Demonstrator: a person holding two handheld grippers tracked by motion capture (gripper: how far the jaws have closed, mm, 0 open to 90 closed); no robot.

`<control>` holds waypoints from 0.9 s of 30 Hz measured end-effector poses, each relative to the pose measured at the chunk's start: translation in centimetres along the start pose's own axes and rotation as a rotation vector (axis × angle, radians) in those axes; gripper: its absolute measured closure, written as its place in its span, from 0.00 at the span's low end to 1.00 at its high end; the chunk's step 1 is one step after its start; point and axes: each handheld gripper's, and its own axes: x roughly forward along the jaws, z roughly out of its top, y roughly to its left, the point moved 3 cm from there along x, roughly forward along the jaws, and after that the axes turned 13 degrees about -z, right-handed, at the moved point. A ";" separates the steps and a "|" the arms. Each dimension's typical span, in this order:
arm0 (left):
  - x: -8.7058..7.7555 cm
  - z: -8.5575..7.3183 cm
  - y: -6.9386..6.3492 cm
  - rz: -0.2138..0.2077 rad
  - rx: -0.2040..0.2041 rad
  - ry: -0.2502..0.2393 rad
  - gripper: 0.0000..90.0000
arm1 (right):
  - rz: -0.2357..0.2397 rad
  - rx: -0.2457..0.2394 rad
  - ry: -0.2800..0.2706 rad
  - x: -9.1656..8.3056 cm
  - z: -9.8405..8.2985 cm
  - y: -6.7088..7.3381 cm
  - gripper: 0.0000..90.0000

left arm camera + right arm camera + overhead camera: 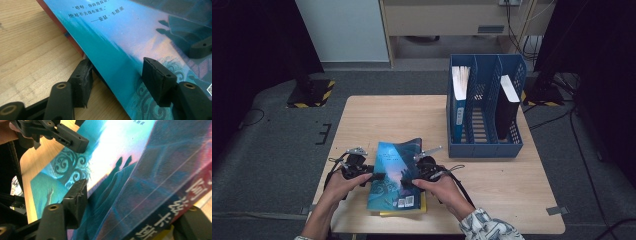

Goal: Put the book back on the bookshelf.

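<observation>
Blue book (396, 172) gripped at both edges by left (373, 177) and right fingers (408, 184); file rack (484, 148) holds two books.

Dim high view with dark corners; gripper views bright, close-up blurred, cover glare.

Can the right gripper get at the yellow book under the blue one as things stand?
Probably not. The blue book lies on the yellow book, leaving just a thin edge, and the right gripper already has its jaws around the blue one.
</observation>
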 end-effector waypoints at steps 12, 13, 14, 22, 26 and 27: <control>-1.9 0.6 -0.2 0.022 0.001 -0.010 0.61 | -0.022 -0.015 -0.008 -0.8 2.0 0.4 0.60; -2.0 0.7 -0.3 0.025 0.003 -0.012 0.62 | -0.017 -0.010 -0.010 -1.0 2.2 0.4 0.62; -2.2 0.8 -0.4 0.027 0.006 -0.015 0.63 | -0.016 -0.008 -0.013 -1.1 2.3 0.4 0.62; -3.7 2.1 -1.1 0.062 0.029 -0.051 0.69 | -0.037 -0.031 -0.027 -2.1 3.9 0.7 0.68; -4.3 2.9 -1.4 0.077 0.048 -0.060 0.72 | -0.039 -0.046 -0.041 -2.8 4.8 0.8 0.70; -4.4 3.2 -1.4 0.080 0.051 -0.058 0.72 | -0.045 -0.048 -0.045 -2.9 5.1 0.8 0.71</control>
